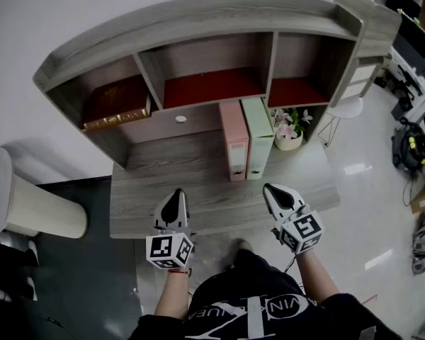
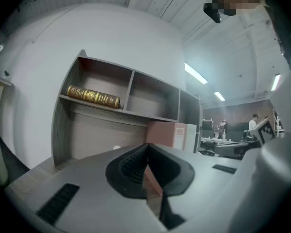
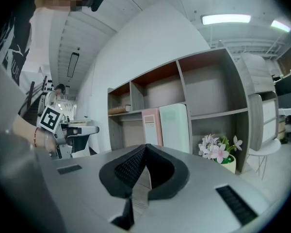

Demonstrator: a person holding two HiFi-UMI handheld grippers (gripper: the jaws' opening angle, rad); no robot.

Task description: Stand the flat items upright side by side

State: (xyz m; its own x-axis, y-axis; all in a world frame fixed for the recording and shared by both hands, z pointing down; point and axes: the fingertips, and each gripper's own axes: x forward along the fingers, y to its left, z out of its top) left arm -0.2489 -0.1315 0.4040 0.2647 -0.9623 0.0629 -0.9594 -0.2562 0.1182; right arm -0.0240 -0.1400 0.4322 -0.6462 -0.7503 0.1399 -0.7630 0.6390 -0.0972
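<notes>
– Question: where do the pink binder (image 1: 234, 149) and green binder (image 1: 257, 146) stand?
– Upright and touching, at your 12 o'clock on the worktop (image 1: 163, 190), pink at the green one's 9 o'clock.
– And your tools?
– Your left tool (image 1: 176, 194), at 7 o'clock from the binders, and your right tool (image 1: 271, 189), at 5 o'clock, both have jaws pressed together on nothing.

- A grey wood-grain desk (image 1: 163, 190) carries a curved hutch (image 1: 198, 20) with three open compartments.
- A book with a gold spine (image 1: 117, 115) lies flat in the left compartment.
- A pot of pink and white flowers (image 1: 289, 127) stands on the desk below the right compartment.
- A white round stool (image 1: 343, 110) stands on the floor right of the desk.
- A cream ribbed cylinder (image 1: 46, 207) stands left of the desk.
</notes>
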